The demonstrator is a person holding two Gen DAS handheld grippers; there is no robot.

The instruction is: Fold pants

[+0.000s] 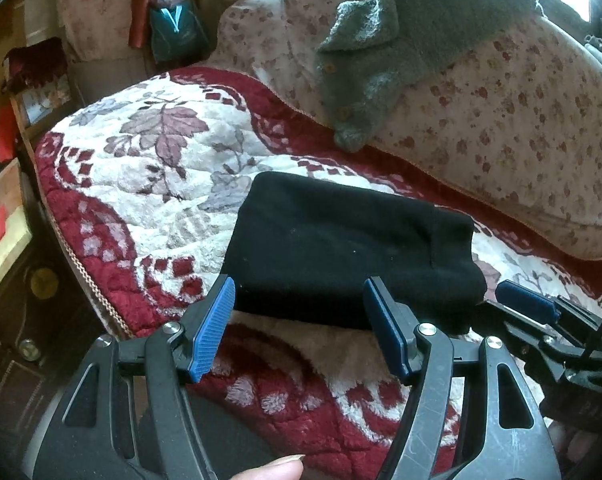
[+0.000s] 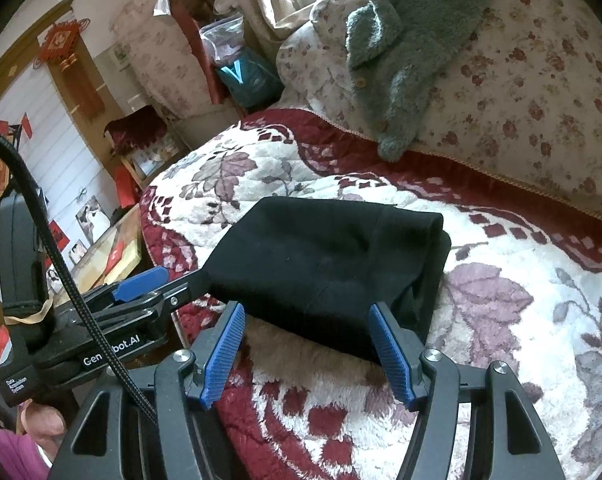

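Gaping tongs [image 1: 299, 304] [image 2: 307, 330], touching nothing

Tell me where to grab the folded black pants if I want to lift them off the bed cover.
Grip the near edge of the black pants, coming in low from the front. That edge lies thick and slightly raised off the bed cover, facing both open grippers.

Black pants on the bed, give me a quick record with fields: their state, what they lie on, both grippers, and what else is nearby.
pants: black pants folded into a compact bundle
surface: red and white floral blanket, pants lying flat on it
left gripper: open, at the near edge of the pants, nothing between the pads
right gripper: open, at the near edge of the pants, nothing held
nearby: grey-green knit cardigan draped over a floral pillow behind the pants
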